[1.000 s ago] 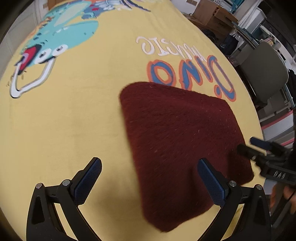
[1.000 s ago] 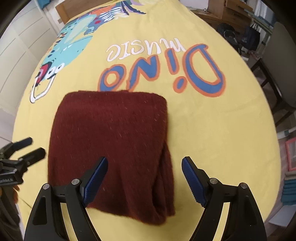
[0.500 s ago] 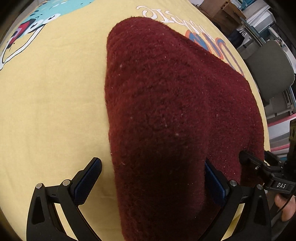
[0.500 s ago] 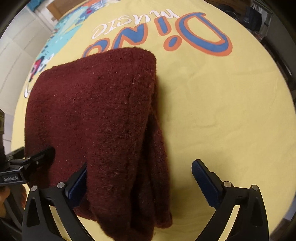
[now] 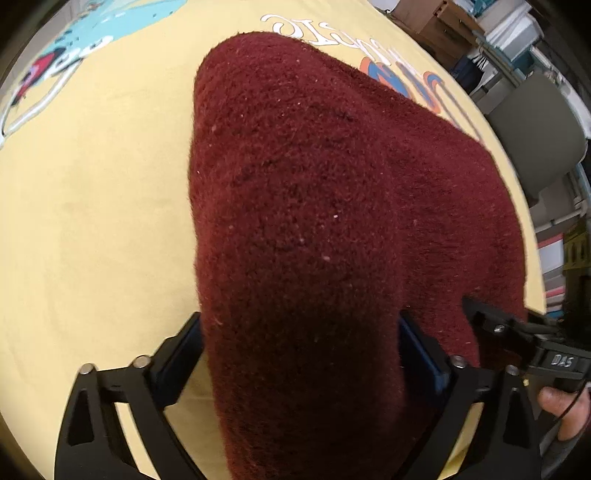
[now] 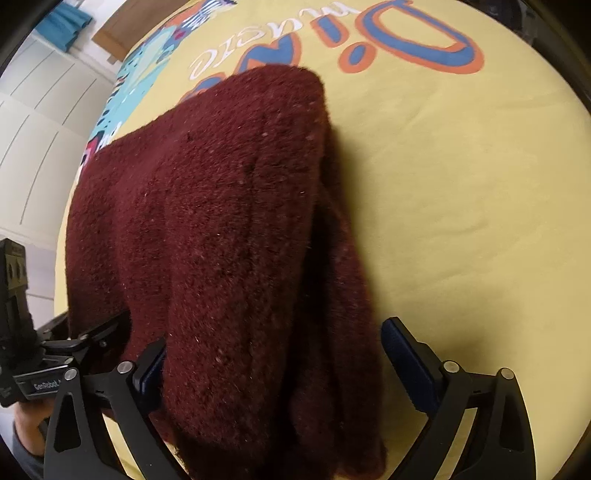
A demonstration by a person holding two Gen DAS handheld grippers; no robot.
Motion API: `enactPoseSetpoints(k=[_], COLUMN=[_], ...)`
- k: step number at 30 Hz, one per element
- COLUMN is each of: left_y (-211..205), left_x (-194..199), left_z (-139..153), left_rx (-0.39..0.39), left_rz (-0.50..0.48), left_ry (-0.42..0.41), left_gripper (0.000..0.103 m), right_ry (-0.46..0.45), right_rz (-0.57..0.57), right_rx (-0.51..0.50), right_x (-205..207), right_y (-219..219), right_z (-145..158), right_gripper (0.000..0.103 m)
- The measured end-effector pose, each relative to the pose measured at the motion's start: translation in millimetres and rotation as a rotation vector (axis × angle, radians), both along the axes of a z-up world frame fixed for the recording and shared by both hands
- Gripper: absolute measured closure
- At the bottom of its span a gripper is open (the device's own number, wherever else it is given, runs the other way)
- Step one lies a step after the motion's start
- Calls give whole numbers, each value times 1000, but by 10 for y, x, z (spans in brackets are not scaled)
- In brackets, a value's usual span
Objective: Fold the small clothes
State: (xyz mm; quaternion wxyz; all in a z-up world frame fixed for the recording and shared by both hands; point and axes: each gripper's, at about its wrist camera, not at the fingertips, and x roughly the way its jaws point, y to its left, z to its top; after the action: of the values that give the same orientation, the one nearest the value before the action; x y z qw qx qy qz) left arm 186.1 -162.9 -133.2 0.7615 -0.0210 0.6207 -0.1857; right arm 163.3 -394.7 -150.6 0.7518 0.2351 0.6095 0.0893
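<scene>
A folded dark red fuzzy garment (image 5: 325, 206) lies on the yellow printed sheet (image 5: 92, 221). My left gripper (image 5: 301, 354) straddles its near left edge, jaws closed in against the cloth, which bulges up between the blue pads. My right gripper (image 6: 273, 354) straddles the near right edge of the garment (image 6: 221, 206); its left pad presses the cloth, its right pad (image 6: 406, 354) stands a little apart. Each gripper shows at the edge of the other's view: the right one (image 5: 517, 332), the left one (image 6: 74, 347).
The yellow sheet (image 6: 461, 184) carries a blue-and-orange "Dino music" print (image 6: 406, 40) and a turquoise dinosaur (image 5: 92, 29). A grey chair (image 5: 535, 125) and shelves stand past the right edge. White cabinet doors (image 6: 37, 129) are on the left.
Both grippers came down from above onto the garment's near edge. The left jaws have narrowed onto the cloth; the right jaws have closed a little around it.
</scene>
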Motion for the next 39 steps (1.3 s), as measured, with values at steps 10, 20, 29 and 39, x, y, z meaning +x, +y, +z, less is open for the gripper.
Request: enactPoseSetpoints(k=[10, 20, 29, 39], left_y=[27, -31, 411, 1051], left_x=[-2, -5, -96, -126], left_z=[127, 561, 1144, 728], left_rx=[-15, -52, -36, -25], left_rz=[-59, -94, -119, -13], left_ry=[1, -60, -186, -136], left_gripper=[44, 57, 57, 57], right_ry=[-6, -67, -170, -130], right_rz=[16, 9, 42, 146], right_rx=[-10, -116, -81, -99], right_x=[-62, -132, -101, 154], right_y=[130, 327, 705, 1603], right_z=[232, 633, 1029, 757], right_gripper=[48, 60, 60, 60])
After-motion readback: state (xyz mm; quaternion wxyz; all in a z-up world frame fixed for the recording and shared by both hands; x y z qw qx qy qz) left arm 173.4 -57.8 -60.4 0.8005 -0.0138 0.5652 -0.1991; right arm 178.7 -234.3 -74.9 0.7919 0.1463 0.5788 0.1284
